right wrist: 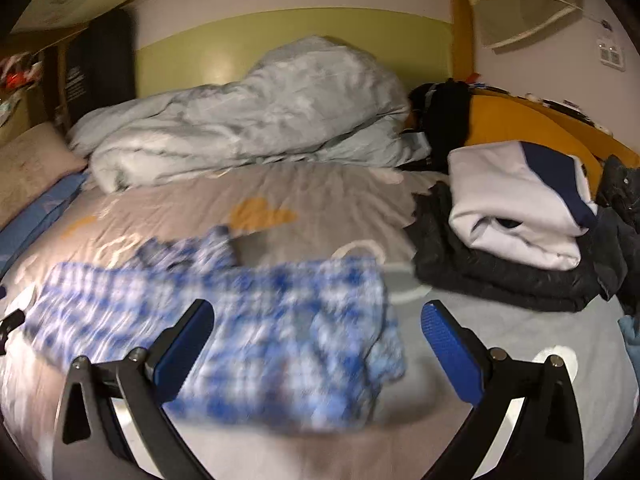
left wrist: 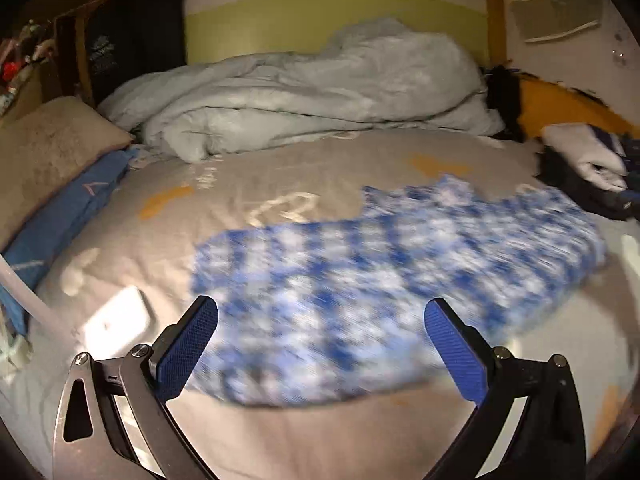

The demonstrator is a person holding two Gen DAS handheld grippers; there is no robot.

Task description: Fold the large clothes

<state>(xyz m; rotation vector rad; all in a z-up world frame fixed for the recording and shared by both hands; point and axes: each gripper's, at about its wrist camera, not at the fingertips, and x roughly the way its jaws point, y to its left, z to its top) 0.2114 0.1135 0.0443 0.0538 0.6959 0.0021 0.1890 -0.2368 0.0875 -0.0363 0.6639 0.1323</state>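
Checked shirt point(left wrist: 360, 280) lies part-folded on the bed point(left wrist: 280, 432); both grippers' fingers point(left wrist: 188, 344) point(right wrist: 448, 352) spread, empty; probably more folds left.

My bed point(right wrist: 320, 200), grey patterned sheet. Blue checked shirt point(right wrist: 240, 312) flat near me. Pale duvet point(right wrist: 248, 120) heaped far. Dark jacket point(right wrist: 480, 276) right, white garment point(right wrist: 516, 200) folded atop. Pillow point(left wrist: 44, 156) left.

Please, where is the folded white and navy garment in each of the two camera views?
Left wrist view: white and navy garment at the far right edge, on dark clothes.
Right wrist view: same garment at upper right, on the dark clothes.
Shared landmark: the crumpled pale blue duvet behind.
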